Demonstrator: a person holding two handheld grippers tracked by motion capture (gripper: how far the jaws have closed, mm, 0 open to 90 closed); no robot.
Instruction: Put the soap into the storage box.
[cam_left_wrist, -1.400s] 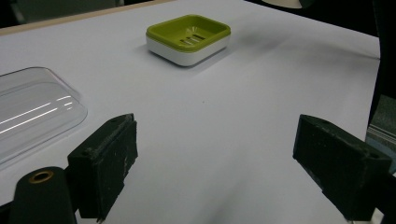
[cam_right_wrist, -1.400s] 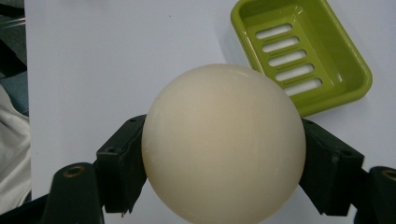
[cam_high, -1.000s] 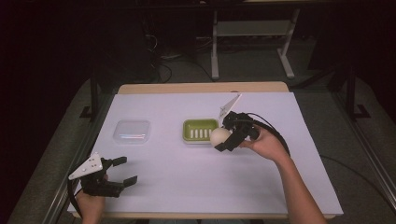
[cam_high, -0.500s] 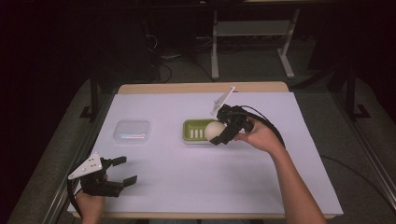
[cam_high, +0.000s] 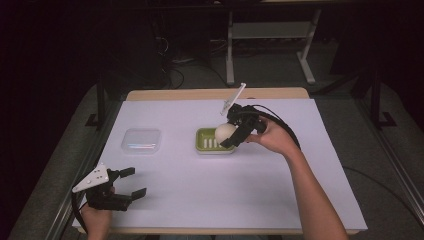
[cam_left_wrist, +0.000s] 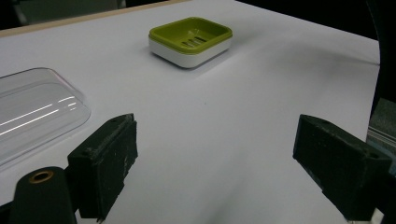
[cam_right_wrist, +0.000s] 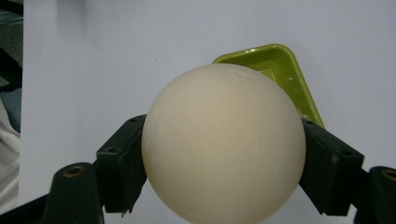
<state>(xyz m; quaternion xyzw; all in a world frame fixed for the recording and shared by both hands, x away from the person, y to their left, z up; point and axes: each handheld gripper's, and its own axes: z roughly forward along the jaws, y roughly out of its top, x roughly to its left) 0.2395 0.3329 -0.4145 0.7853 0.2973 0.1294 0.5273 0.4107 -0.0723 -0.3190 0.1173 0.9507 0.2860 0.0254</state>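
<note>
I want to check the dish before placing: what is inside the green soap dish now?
The green soap dish looks empty, only drain slots. In the right gripper view, the cream ball in the right hand-held gripper covers most of it.

Dish (cam_high: 212, 142) sits mid-table (cam_high: 250, 200), slightly toward the far edge. Lid (cam_high: 141, 140) lies on the table to its left, well apart, about level with it. Your right gripper (cam_high: 231, 135) is over the dish's right end, ball (cam_high: 225, 132) between its jaws, above the dish; in the right gripper view the ball (cam_right_wrist: 223, 142) covers most of the dish (cam_right_wrist: 275, 70) behind it. Your left gripper (cam_high: 131, 182) is at the near left corner of the table, nearer you than the lid, jaws apart with nothing between them. From the left gripper view, lid (cam_left_wrist: 35, 114) is left, dish (cam_left_wrist: 190, 41) farther off ahead.
</note>
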